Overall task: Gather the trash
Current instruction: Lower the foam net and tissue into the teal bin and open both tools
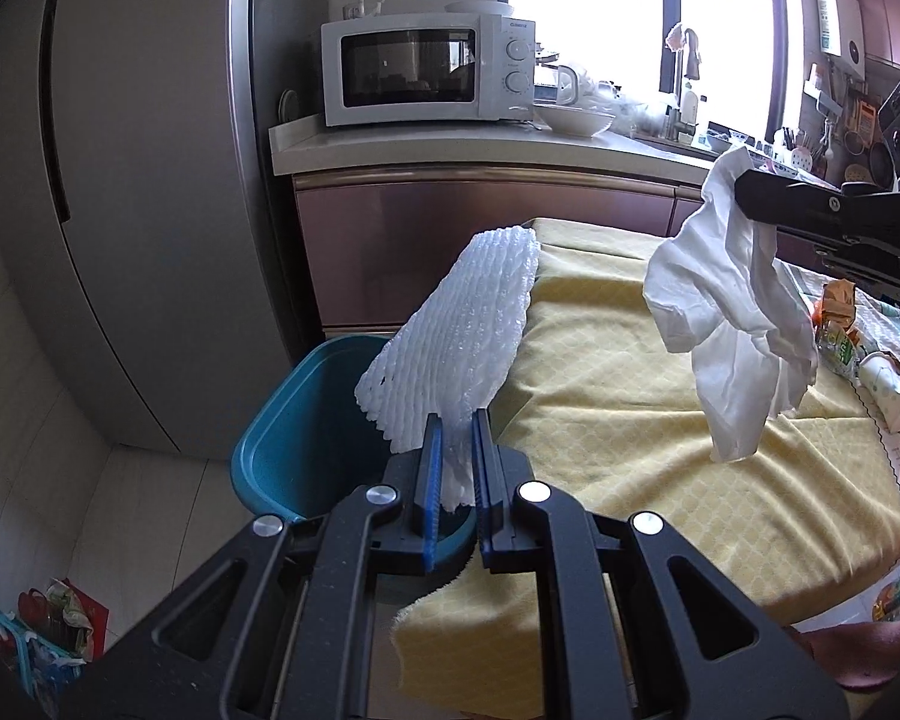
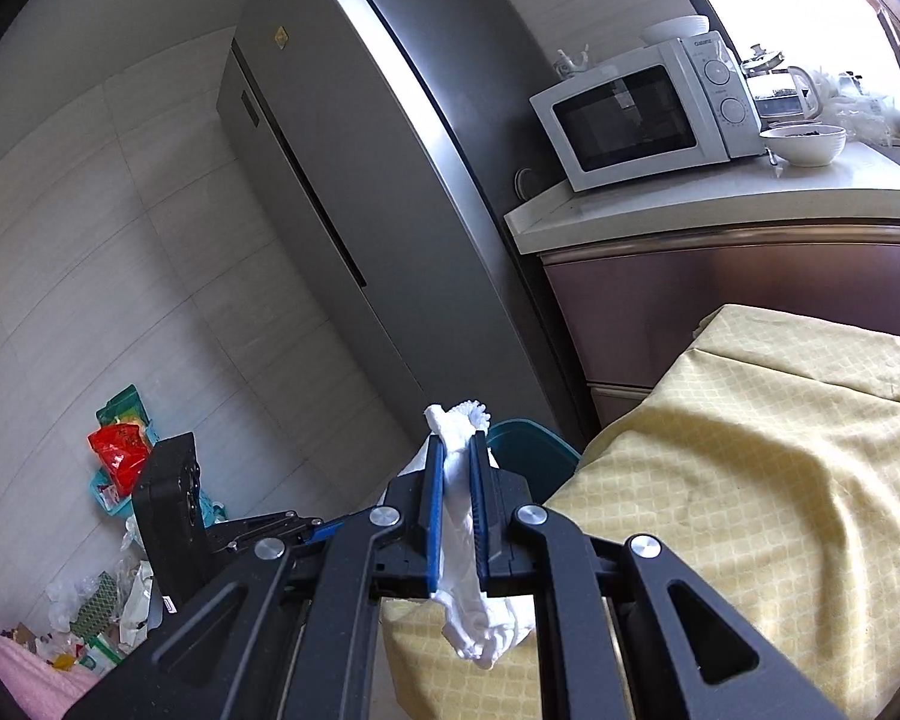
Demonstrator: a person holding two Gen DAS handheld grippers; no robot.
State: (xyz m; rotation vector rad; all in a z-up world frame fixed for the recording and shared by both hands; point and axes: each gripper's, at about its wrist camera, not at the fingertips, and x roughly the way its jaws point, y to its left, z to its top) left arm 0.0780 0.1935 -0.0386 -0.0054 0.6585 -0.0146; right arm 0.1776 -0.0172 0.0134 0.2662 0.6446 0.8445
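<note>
My left gripper (image 1: 455,420) is shut on a white foam net sleeve (image 1: 450,336) and holds it up over the near rim of a teal bin (image 1: 294,420) beside the table. My right gripper (image 2: 456,444) is shut on a crumpled white tissue (image 2: 462,516). In the left wrist view that tissue (image 1: 732,312) hangs from the right gripper (image 1: 744,195) above the yellow tablecloth (image 1: 630,396). The teal bin (image 2: 528,444) shows just beyond the right gripper's fingertips. More wrappers (image 1: 852,336) lie at the table's right side.
A grey fridge (image 1: 120,180) stands left of the bin. A counter (image 1: 450,147) with a white microwave (image 1: 426,72) and bowl (image 1: 573,117) is behind. Bags and litter (image 2: 108,540) lie on the tiled floor at left.
</note>
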